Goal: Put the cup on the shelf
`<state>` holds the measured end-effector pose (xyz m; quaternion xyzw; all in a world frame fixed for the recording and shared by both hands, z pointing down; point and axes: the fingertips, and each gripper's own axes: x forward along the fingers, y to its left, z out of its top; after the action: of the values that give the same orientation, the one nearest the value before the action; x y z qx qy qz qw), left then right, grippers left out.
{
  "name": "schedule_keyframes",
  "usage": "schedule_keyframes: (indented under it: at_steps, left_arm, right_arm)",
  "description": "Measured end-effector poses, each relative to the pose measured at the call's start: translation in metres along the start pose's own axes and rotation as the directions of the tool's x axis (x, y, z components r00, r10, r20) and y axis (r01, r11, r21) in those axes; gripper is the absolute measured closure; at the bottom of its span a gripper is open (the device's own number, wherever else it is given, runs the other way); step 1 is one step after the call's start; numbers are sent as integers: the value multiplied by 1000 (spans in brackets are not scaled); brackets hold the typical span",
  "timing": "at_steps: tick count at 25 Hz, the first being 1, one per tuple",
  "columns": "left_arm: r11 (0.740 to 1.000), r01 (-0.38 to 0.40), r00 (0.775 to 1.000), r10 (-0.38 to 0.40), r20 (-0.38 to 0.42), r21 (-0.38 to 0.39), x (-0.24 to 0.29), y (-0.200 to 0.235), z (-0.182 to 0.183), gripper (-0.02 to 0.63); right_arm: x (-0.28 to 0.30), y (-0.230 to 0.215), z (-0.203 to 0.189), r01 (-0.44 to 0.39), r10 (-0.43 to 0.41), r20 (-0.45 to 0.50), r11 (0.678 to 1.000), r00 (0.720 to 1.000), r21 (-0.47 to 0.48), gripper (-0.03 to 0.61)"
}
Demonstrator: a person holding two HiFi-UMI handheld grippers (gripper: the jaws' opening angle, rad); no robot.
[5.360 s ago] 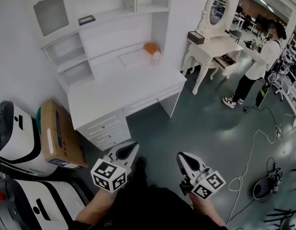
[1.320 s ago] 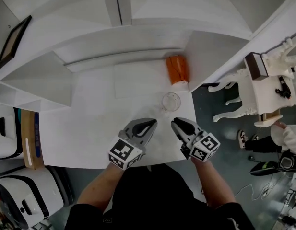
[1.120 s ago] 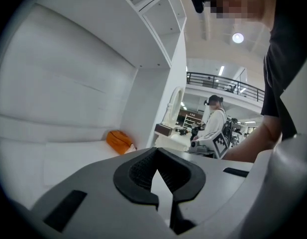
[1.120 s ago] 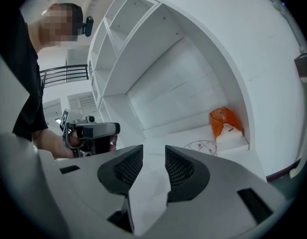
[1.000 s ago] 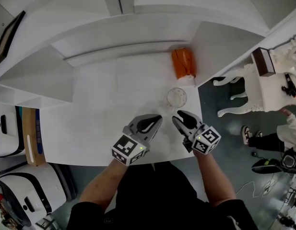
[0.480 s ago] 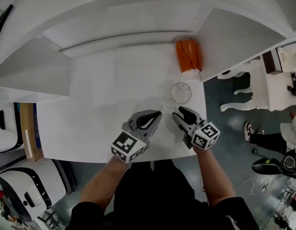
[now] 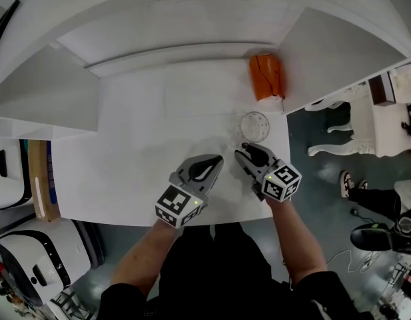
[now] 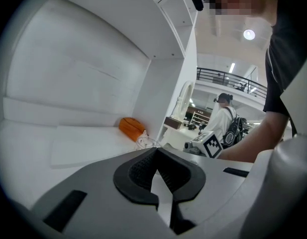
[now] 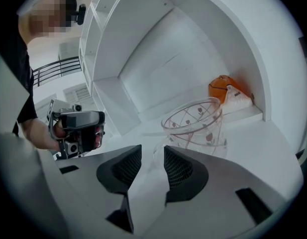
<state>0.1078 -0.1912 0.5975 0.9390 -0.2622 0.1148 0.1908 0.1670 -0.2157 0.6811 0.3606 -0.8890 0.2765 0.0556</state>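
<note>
The clear glass cup (image 7: pixel 254 126), dotted with small red motifs, stands upright on the white desk (image 7: pixel 125 145). Just behind the cup lies an orange object (image 7: pixel 267 77), close against the desk's upright panel. The right gripper (image 7: pixel 243 151) sits just in front of the cup with its jaws spread, and the pads press on nothing. The left gripper (image 7: pixel 216 159) is to the cup's near left, apart from it, with its jaws pressed together and empty.

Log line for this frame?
phase: pre-grasp | right tool: open, facing cup, no grip | left tool: shut, empty | cup: upright on desk
</note>
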Motion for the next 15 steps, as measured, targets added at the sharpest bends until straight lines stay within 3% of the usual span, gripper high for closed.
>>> schedule_keyframes:
  at_steps: [3, 7, 15]
  left_arm:
    - [1000, -13, 1000, 13, -4, -8, -6, 2, -2, 603]
    - [999, -34, 999, 34, -3, -17, -16, 6, -1, 603]
    - [998, -48, 999, 48, -1, -28, -24, 8, -3, 603]
  right_arm:
    - [6, -2, 0, 21, -21, -3, 999, 1000, 26, 458]
    - [9, -7, 2, 61, -61, 3, 996, 998, 60, 520]
    - [-6, -3, -12, 98, -95, -34, 989, 995, 112, 533]
